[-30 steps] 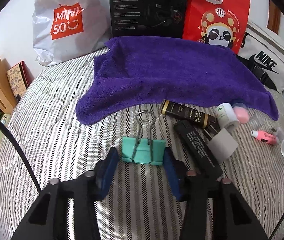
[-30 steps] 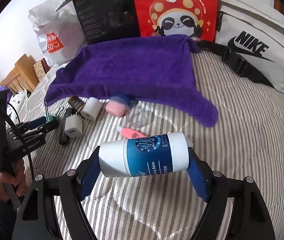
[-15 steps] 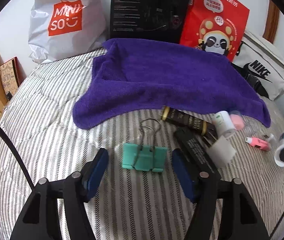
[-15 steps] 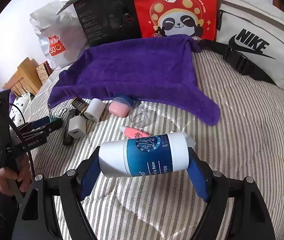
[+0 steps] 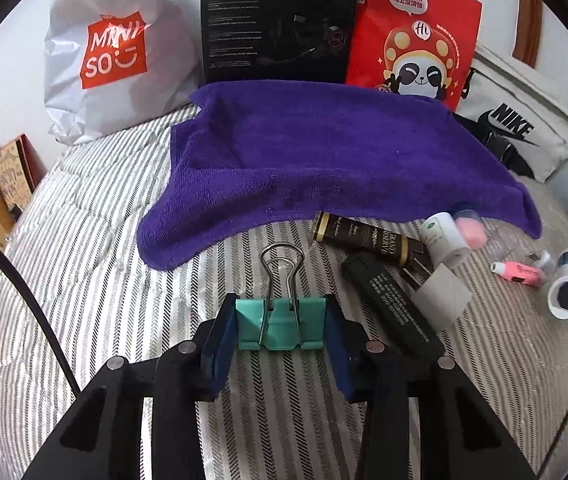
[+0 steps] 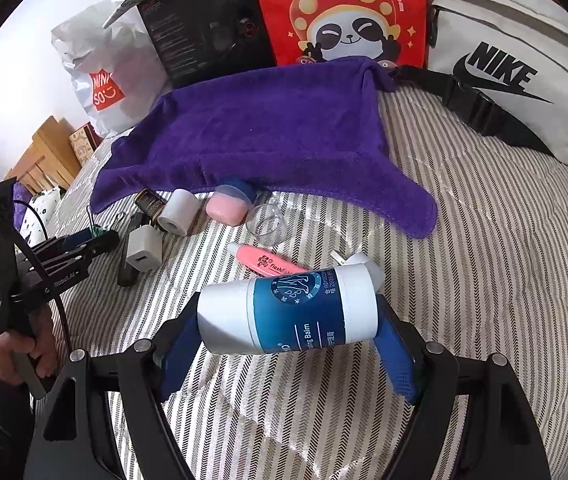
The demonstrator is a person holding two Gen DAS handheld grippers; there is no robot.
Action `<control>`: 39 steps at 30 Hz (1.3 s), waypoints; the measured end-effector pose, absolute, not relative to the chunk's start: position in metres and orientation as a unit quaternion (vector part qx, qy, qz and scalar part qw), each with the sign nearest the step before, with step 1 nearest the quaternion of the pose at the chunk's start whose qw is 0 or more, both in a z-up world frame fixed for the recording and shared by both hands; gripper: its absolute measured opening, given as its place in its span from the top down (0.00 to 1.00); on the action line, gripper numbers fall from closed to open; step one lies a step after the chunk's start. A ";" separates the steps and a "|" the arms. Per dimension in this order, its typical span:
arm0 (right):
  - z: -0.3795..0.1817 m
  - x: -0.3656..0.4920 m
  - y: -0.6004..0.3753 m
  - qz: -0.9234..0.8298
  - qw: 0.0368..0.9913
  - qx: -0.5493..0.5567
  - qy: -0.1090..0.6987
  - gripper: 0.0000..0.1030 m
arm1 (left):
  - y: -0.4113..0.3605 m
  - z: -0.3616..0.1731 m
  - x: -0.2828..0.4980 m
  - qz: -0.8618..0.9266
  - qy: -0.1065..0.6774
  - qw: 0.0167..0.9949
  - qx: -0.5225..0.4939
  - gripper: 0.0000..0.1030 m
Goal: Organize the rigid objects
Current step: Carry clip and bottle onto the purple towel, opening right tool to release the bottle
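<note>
We see the left gripper (image 5: 280,330) pinching the teal binder clip (image 5: 280,324) from both sides, its blue pads pressed flat against the clip's ends, with the wire handles pointing away toward the purple towel (image 5: 336,160). The clip sits low over the striped bed (image 5: 84,248); we cannot tell whether it touches the cover.

To the right of the clip we find a black stick-shaped device (image 5: 394,304) lying diagonally, a grey charger plug (image 5: 442,294) resting on it, and beyond them a dark tube with gold bands (image 5: 364,236) at the towel's near edge. Just right of that lie a small white roll (image 5: 442,236) and a pink case (image 5: 470,232), touching each other, and further right a pink marker (image 5: 518,272).

In the right wrist view, the right gripper (image 6: 288,324) clamps a white and blue balm bottle (image 6: 288,312) lengthwise, one pad at each end, holding it sideways above the bed. Just beyond the bottle lies the pink marker (image 6: 264,262), and past it a clear plastic cup (image 6: 266,222) on its side.

Along the far side stand a white Miniso bag (image 5: 112,56), a black box (image 5: 276,20), a red panda bag (image 5: 416,36) and a white Nike bag (image 5: 524,124).
</note>
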State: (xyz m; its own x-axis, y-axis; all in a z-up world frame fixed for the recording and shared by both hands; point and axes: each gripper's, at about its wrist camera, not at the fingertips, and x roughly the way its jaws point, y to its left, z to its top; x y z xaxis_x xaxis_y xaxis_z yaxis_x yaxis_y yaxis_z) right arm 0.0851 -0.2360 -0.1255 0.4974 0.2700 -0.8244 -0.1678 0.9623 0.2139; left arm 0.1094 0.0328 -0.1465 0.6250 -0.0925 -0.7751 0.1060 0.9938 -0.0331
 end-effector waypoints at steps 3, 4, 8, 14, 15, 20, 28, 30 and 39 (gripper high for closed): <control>-0.125 0.085 -0.237 0.126 0.864 0.054 0.484 0.23 | 0.037 -0.142 0.108 -0.063 0.428 0.901 -0.013 0.62; -0.125 0.085 -0.238 0.126 0.864 0.054 0.485 0.23 | 0.039 -0.140 0.107 -0.065 0.429 0.901 -0.021 0.62; -0.124 0.088 -0.238 0.126 0.864 0.049 0.485 0.23 | 0.042 -0.131 0.107 -0.068 0.425 0.902 -0.031 0.62; -0.117 0.093 -0.237 0.127 0.868 0.040 0.479 0.23 | 0.042 -0.115 0.112 -0.065 0.414 0.907 -0.030 0.62; -0.114 0.096 -0.237 0.128 0.869 0.038 0.476 0.23 | 0.041 -0.113 0.113 -0.065 0.412 0.909 -0.028 0.62; -0.103 0.112 -0.235 0.129 0.876 0.028 0.465 0.23 | 0.041 -0.097 0.122 -0.066 0.398 0.915 -0.027 0.62; -0.086 0.154 -0.226 0.133 0.887 0.011 0.443 0.23 | 0.047 -0.080 0.154 -0.061 0.390 0.918 -0.034 0.62; -0.084 0.166 -0.224 0.134 0.888 0.009 0.440 0.23 | 0.049 -0.079 0.162 -0.063 0.390 0.918 -0.038 0.62; -0.091 0.227 -0.220 0.124 0.880 -0.014 0.458 0.23 | 0.059 -0.088 0.196 -0.064 0.404 0.911 -0.050 0.62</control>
State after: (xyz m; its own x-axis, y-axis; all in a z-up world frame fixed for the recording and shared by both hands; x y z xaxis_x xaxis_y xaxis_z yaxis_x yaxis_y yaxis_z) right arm 0.2268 -0.2205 -0.0910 0.5501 0.2062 -0.8093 -0.2312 0.9688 0.0897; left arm 0.1963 0.0592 -0.0881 0.6652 -0.1577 -0.7298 0.0763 0.9867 -0.1437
